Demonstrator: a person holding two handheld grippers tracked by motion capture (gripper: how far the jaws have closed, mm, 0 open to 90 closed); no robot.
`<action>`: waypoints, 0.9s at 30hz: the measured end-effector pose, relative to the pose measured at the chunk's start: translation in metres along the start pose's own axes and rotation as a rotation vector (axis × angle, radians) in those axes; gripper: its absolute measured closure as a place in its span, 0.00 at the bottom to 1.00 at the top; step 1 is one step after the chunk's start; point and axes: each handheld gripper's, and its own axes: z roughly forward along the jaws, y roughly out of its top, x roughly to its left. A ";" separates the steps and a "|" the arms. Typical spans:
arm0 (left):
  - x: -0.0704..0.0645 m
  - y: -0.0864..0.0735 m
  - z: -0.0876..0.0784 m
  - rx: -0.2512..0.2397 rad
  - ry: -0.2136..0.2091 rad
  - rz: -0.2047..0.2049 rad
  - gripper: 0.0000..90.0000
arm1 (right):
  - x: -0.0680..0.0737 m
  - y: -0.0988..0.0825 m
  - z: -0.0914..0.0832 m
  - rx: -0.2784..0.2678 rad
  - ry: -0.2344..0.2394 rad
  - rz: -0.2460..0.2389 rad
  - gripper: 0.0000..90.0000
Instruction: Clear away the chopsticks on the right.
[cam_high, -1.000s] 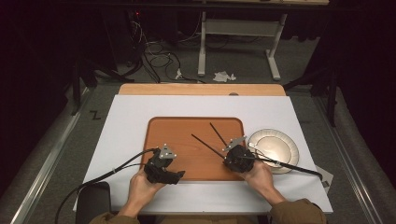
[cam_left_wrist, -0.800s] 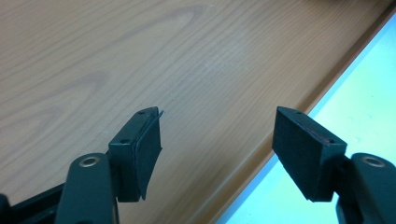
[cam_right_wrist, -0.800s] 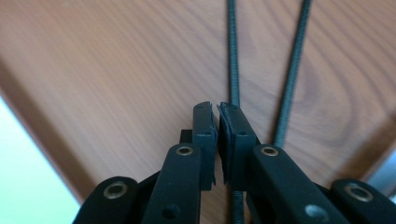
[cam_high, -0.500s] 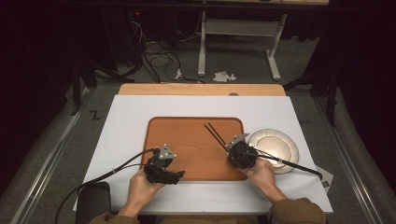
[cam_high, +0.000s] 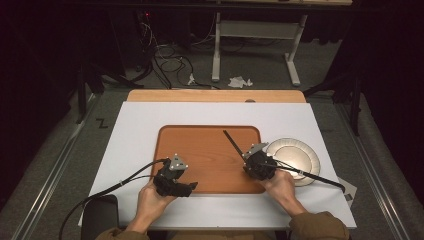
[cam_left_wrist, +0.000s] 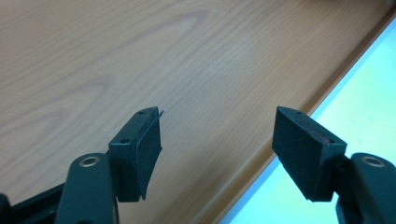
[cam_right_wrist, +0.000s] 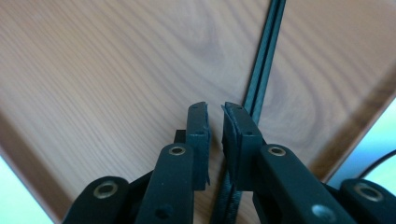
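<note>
Two black chopsticks (cam_high: 232, 142) lie side by side on the wooden tray (cam_high: 200, 150), pointing away to the left. My right gripper (cam_high: 247, 157) sits at their near end. In the right gripper view the chopsticks (cam_right_wrist: 264, 51) run up the tray (cam_right_wrist: 93, 70) and pass low between the jaws. My right gripper (cam_right_wrist: 215, 109) has just been opening: a narrow gap parts the pads and they do not press the sticks. My left gripper (cam_high: 191, 186) hovers over the tray's near edge. Its jaws (cam_left_wrist: 217, 140) stand wide open with nothing between them, above the tray (cam_left_wrist: 140, 56).
A round pale plate (cam_high: 295, 157) rests on the white table cover (cam_high: 140, 130) just right of the tray, close behind my right hand. Cables trail from both grippers. A dark pad (cam_high: 100, 215) lies at the table's near left corner.
The two chopsticks stood apart in a V a second ago and now lie together as one line. Both hands have kept their places.
</note>
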 end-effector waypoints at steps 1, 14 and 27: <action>0.000 0.000 0.000 0.000 0.002 0.000 0.36 | 0.000 0.000 -0.002 -0.012 -0.001 -0.011 0.88; 0.000 0.000 -0.003 -0.015 0.005 0.003 0.36 | -0.001 -0.013 -0.035 -0.113 0.021 -0.032 0.83; 0.000 0.000 -0.003 -0.018 0.001 -0.001 0.36 | 0.000 -0.035 -0.054 -0.160 0.054 -0.012 0.79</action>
